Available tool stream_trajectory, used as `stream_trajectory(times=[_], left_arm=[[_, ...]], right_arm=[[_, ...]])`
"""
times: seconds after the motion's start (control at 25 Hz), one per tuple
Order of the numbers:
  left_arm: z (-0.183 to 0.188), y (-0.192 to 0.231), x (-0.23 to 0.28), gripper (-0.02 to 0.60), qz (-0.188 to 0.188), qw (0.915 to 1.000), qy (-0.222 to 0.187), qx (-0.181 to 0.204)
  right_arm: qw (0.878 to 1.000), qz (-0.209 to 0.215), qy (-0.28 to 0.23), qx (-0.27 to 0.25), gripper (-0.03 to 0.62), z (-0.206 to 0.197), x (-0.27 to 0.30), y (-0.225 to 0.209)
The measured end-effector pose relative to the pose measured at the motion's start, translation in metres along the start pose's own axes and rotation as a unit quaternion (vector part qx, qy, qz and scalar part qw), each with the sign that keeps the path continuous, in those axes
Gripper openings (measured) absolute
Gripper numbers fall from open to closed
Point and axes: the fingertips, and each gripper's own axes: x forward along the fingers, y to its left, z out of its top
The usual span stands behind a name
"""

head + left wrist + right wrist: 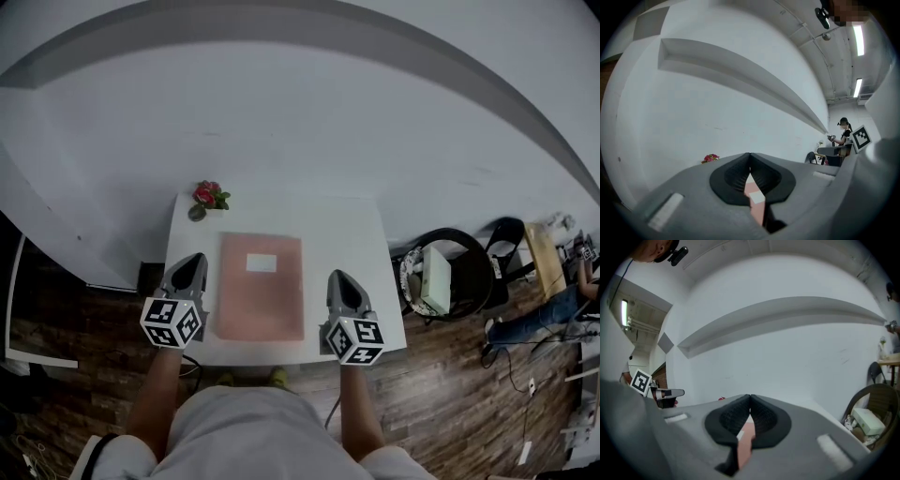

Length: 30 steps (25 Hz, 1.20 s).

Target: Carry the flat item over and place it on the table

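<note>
Squarely on the white worktop lies the flat pink rectangular sheet, its long axis running near to far and its small white label towards the far end. The left claw hangs just left of the sheet and the right claw just right of it. Both are clenched on nothing, tips pointing far. A pot of red flowers stands at the far left corner.

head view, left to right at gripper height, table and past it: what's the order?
left gripper → pink flat item, lying on the white table → right gripper → dark round chair with a pale box in it
</note>
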Motion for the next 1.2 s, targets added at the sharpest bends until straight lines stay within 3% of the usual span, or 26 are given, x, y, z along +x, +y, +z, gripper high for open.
stream_trajectory(times=[0.24,0.52,0.8,1.2], left_arm=[[0.020,0.004,-0.004,0.006,0.003,0.9997,-0.010,0.023],[0.037,0.014,-0.010,0.006,0.010,0.9994,-0.032,0.005],[0.045,0.009,-0.015,0.006,0.007,0.9981,-0.041,0.044],[0.051,0.011,-0.012,0.006,0.005,0.9977,-0.051,0.044]], right_arm=[[1.000,-0.003,-0.015,-0.012,0.003,0.019,0.000,0.000],[0.998,0.021,-0.034,-0.041,0.003,0.034,0.000,0.012],[0.999,-0.003,-0.032,-0.031,0.003,0.036,-0.002,0.003],[0.999,-0.016,-0.032,-0.031,0.003,0.035,-0.003,-0.003]])
